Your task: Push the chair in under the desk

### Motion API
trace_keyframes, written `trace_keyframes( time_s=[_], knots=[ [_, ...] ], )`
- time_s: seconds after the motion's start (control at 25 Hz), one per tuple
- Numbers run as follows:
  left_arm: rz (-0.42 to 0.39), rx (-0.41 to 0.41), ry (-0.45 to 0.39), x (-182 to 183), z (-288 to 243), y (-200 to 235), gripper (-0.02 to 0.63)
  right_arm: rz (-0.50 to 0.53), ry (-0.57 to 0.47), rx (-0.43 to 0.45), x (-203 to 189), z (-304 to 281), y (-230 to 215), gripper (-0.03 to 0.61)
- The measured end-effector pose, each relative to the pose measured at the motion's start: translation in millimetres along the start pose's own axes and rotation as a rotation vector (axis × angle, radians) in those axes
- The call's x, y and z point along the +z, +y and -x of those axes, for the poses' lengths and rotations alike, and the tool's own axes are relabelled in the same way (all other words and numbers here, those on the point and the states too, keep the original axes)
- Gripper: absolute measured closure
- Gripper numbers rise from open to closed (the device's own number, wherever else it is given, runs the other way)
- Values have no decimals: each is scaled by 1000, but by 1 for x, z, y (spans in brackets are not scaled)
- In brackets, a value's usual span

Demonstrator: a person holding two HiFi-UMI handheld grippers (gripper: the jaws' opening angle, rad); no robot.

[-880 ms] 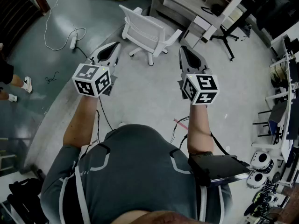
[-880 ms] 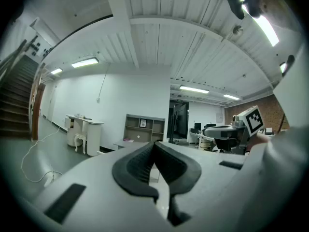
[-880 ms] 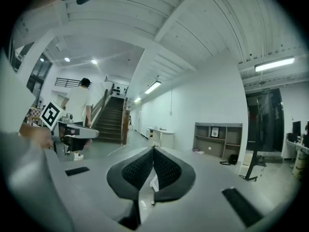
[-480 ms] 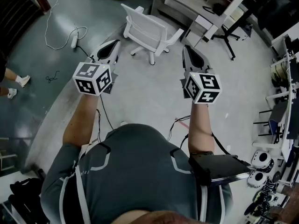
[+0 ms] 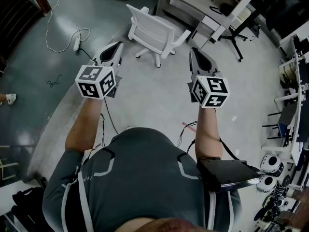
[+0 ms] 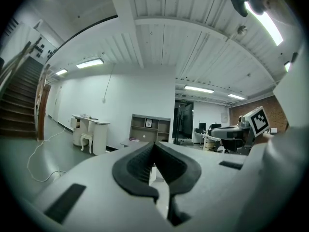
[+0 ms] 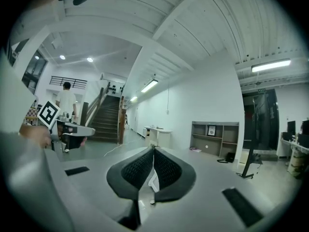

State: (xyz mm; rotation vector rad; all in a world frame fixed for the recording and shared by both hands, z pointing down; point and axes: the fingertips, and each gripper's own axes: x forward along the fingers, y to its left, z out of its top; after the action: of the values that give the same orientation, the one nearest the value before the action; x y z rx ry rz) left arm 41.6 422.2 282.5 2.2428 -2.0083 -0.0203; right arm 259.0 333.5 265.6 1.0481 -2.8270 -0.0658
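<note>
The white swivel chair (image 5: 153, 33) stands on the grey floor with its backrest toward me, a little out from the grey desk (image 5: 186, 5) at the top of the head view. My left gripper (image 5: 116, 47) is held in the air short of the chair's left side, jaws shut and empty. My right gripper (image 5: 193, 52) hovers short of the chair's right armrest, also shut on nothing. Neither touches the chair. In each gripper view only a white sliver of the chair (image 6: 151, 174) (image 7: 153, 182) shows behind the shut jaws (image 6: 153, 146) (image 7: 153, 151).
A power strip with white cable (image 5: 77, 40) lies on the floor at the left. A black stand (image 5: 235, 35) rises right of the desk. Racks and equipment (image 5: 292, 81) line the right edge. A person's foot (image 5: 7, 98) shows far left. An open shelf unit (image 7: 215, 137) lines the far wall.
Both grippers have edged slightly forward toward the chair. The person walking at the far left has moved almost out of the head view.
</note>
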Motion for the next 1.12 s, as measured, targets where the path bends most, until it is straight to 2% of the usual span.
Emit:
trace_keyframes(
  time_s=[0.4,0.6,0.88,1.12],
  knots=[
    [1,-8,5,-9,-1,45,604,39,11,-22,3,-30,27,549],
    [22,-2,8,-14,-11,64,604,64,43,7,-4,-55,37,549],
    [-15,16,23,-18,-57,93,604,50,32,35,-14,-122,9,549],
    [-57,57,46,-8,-114,130,604,44,30,62,-16,-197,-24,548]
  ],
)
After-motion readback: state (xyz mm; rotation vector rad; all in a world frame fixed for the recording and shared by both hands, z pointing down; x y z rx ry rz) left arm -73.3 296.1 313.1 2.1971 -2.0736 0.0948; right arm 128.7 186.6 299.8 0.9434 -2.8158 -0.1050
